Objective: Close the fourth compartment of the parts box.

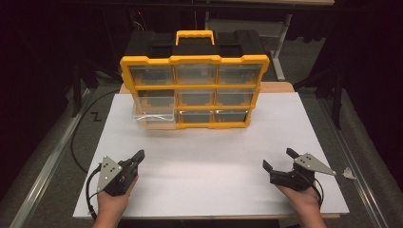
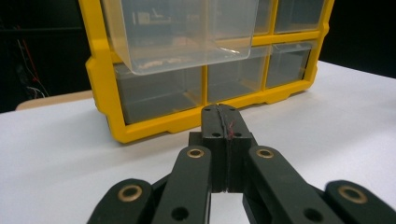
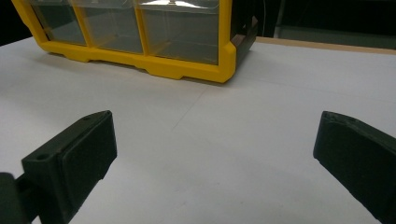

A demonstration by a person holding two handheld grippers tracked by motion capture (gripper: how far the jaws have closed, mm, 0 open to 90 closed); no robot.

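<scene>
Starting at the left, the left gripper (image 1: pixel 139 156) is held low over the white table (image 1: pixel 209 156), its jaws pressed flat together with nothing between them, as the left gripper view (image 2: pixel 223 122) confirms. Well ahead of it, a yellow organizer (image 1: pixel 194 90) stands upright at the far edge, and one clear drawer (image 1: pixel 153 114) at its lower left is seen pulled partly out, overhanging the table; the other drawers appear seated. To the right, the right gripper (image 1: pixel 278 159) is held near the table edge with jaws spread wide and empty, well apart from the organizer. A small pale scrap (image 1: pixel 349 174) lies just beside that hand.

Several risks are judged from here. If the drawer is pushed off-centre by the closed left jaws, it could be jammed askew in its slot. If it is pulled further instead, it may be tipped out entirely. Since the organizer is unbraced, it could be slid or toppled backward by a firm push.
</scene>
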